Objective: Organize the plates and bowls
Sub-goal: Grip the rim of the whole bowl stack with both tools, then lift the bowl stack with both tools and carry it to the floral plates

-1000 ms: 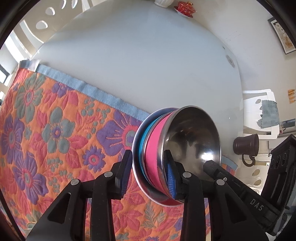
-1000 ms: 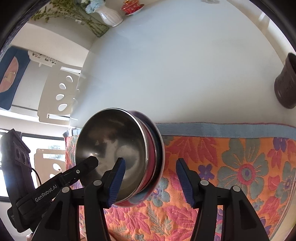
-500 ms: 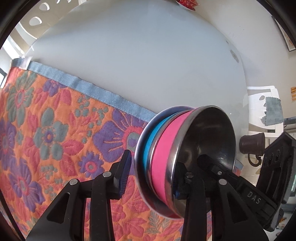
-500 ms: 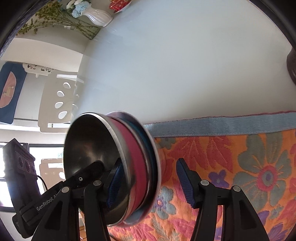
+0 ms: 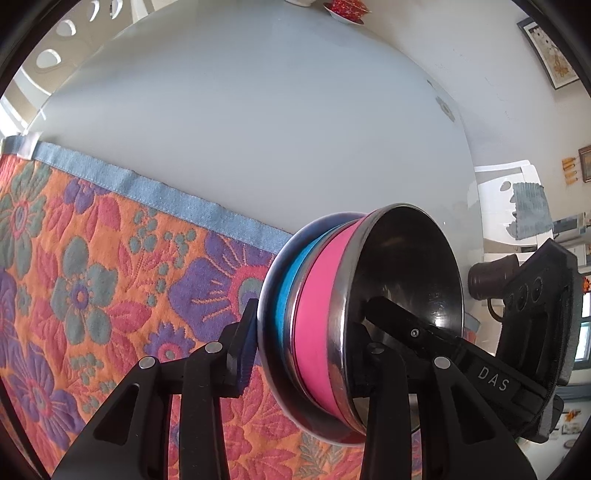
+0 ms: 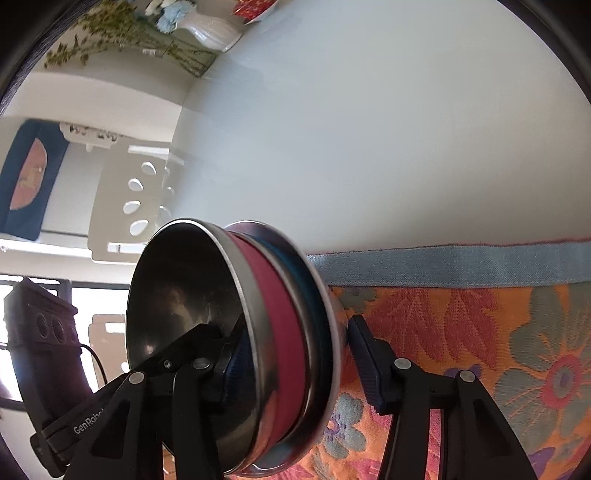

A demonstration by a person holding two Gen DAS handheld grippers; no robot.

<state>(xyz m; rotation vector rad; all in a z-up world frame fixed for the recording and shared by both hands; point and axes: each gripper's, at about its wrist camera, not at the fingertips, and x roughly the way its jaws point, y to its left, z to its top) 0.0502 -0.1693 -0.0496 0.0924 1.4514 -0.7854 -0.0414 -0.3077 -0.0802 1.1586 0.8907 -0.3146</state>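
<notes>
A nested stack of steel bowls (image 5: 321,325) with a pink band and a blue band stands tipped on its edge above the floral cloth. My left gripper (image 5: 303,354) clamps one side of its rim, one finger inside the top bowl and one behind the stack. My right gripper (image 6: 295,369) clamps the opposite side of the stack (image 6: 273,332) the same way. Each gripper's body shows in the other's view. The stack's underside is hidden.
An orange floral cloth (image 5: 92,277) with a blue hem covers the near table; beyond lies the bare white round tabletop (image 5: 258,129). A dark mug (image 5: 491,277) stands at the right. A red dish (image 5: 347,7) and a white flower vase (image 6: 210,26) stand at the far edge. White chairs surround the table.
The stack has tilted from half-lying to nearly on edge and has come closer to both cameras. Both grippers have closed in from wide apart onto its rim.
</notes>
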